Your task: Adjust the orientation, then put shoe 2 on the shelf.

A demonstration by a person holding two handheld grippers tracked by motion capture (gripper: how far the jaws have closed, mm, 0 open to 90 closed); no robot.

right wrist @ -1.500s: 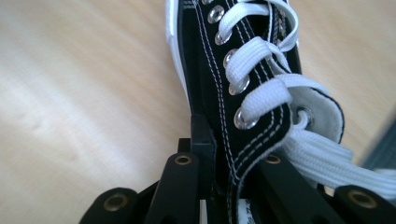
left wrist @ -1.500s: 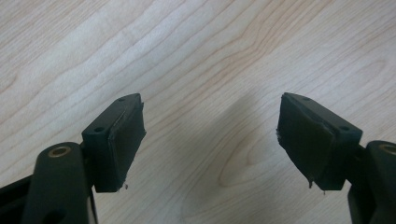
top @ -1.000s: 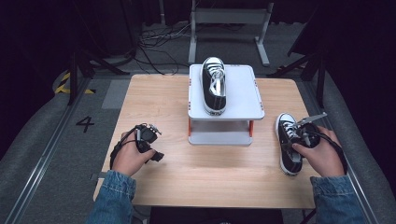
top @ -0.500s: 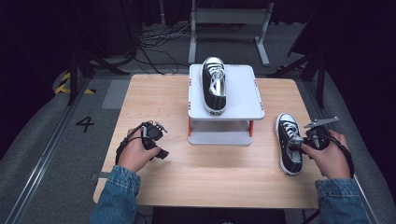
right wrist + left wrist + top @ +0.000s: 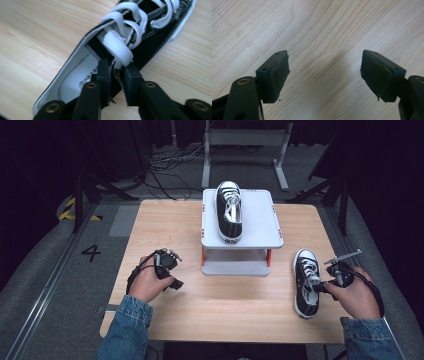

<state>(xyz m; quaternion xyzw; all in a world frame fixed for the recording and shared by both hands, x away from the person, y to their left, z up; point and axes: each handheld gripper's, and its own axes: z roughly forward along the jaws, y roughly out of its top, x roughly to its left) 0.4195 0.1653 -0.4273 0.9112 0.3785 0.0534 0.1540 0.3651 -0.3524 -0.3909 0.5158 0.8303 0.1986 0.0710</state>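
The heel of the shoe by the right gripper runs off the bottom edge of the right gripper view, and its toe runs off the top. In that view the two jaws are nearly together, pinching the shoe's side wall just beside the white laces, one jaw inside the opening and one outside. In the high view the person's right hand covers most of that gripper, so the grip cannot be made out from above.

The left gripper has its jaws wide apart with nothing between them, over bare wood. In the high view the left hand hides much of it, and it lies well to the left of the stand.

No brand mark can be read on either shoe. The only clear writing is a "4" on the floor, left of the table.

The table is light wood with visible grain. The white, two-level stand sits at its middle toward the far edge. A second black-and-white shoe lies on the stand's top, toe pointing away. The gripped shoe rests on the table to the right of the stand, near its front corner. Behind the stand are a grey metal frame and loose cables on a grey floor, and the room beyond is dark. Denim sleeves enter from the bottom.
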